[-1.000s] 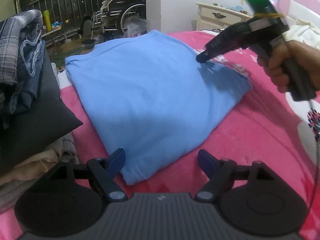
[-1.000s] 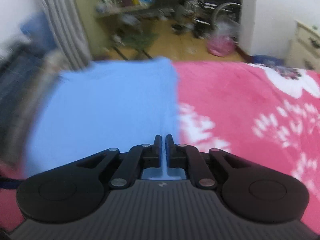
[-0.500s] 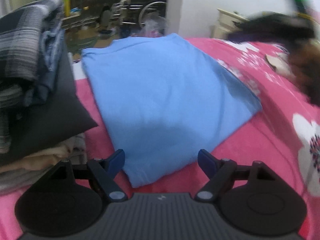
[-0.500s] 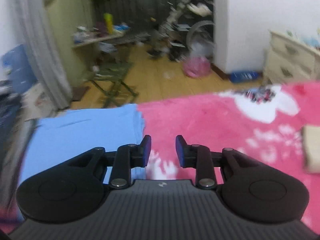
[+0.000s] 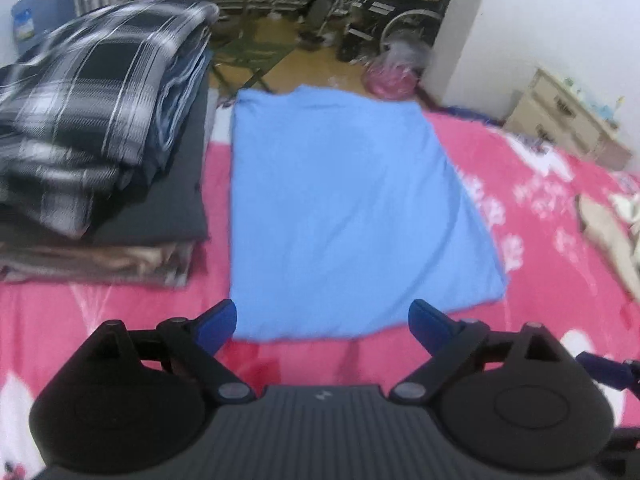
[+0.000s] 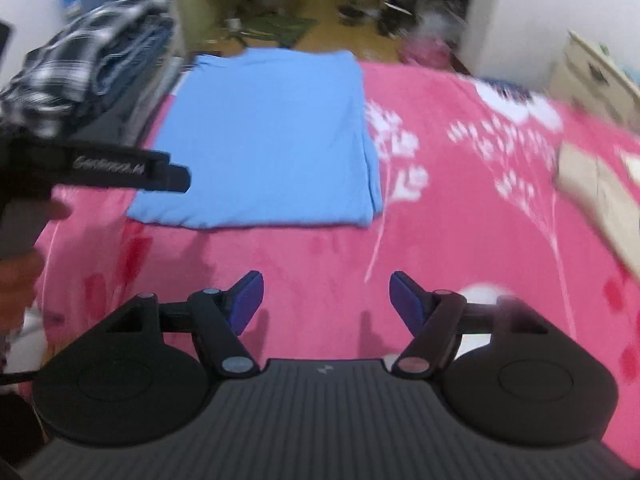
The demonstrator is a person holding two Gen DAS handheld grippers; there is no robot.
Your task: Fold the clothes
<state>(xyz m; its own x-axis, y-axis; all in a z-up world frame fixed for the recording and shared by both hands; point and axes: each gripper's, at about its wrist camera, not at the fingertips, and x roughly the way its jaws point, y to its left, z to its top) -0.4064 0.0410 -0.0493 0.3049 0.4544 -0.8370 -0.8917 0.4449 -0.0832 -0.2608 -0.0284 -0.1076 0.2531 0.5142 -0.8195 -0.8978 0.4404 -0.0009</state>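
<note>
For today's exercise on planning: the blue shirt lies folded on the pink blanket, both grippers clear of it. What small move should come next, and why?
Probably carry the blue shirt onto the stack of folded clothes beside it. It lies flat and squared, while the left gripper and right gripper are both opening with nothing between their fingers.

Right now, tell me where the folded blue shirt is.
The folded blue shirt lies flat on the pink bedspread, just right of the clothes stack in the left wrist view, ahead of both grippers.

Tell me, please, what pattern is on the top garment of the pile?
Black-and-white plaid, best in the left wrist view.
</note>
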